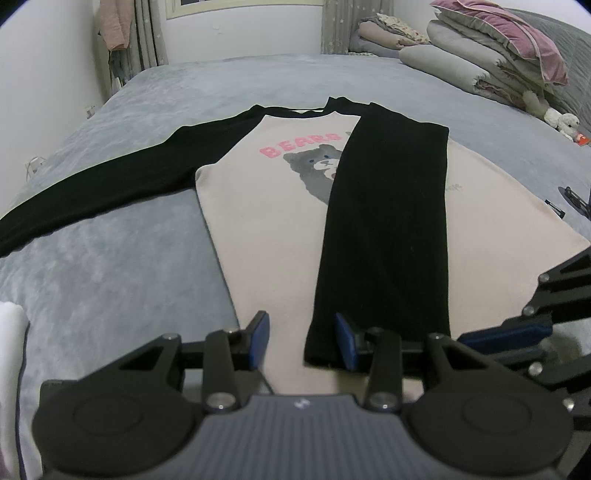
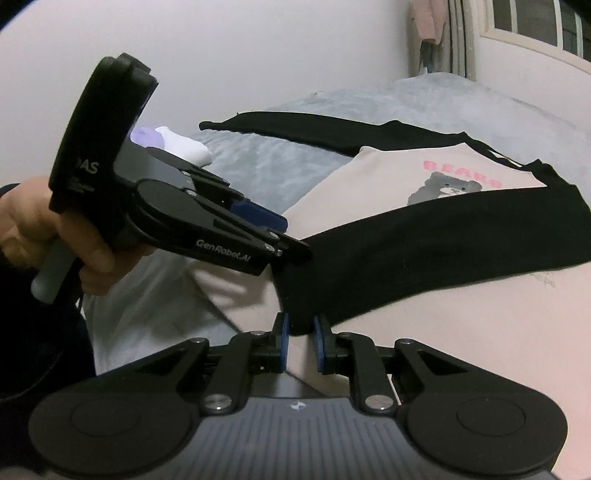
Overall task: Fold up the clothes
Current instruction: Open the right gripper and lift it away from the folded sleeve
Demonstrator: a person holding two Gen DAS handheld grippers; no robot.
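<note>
The right claw (image 2: 299, 341) is loosely straddling the folded sleeve's cuff (image 2: 295, 314); the left claw (image 1: 301, 341) is hovering open, empty. Lay the cuff flat along the shirt (image 1: 258, 221) hem at lower centre.

Home bedroom — grey bed (image 1: 110, 280), folded quilts (image 1: 480, 62), curtains (image 1: 147, 33)

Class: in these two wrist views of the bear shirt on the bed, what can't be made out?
- Shirt hem: left wrist view, hidden behind the left tongs.
- Bear print's right half: covered by the folded black sleeve.
- Folded sleeve's cuff: right wrist view, partly behind the right tongs.
- Small grey lettering: too small.
</note>
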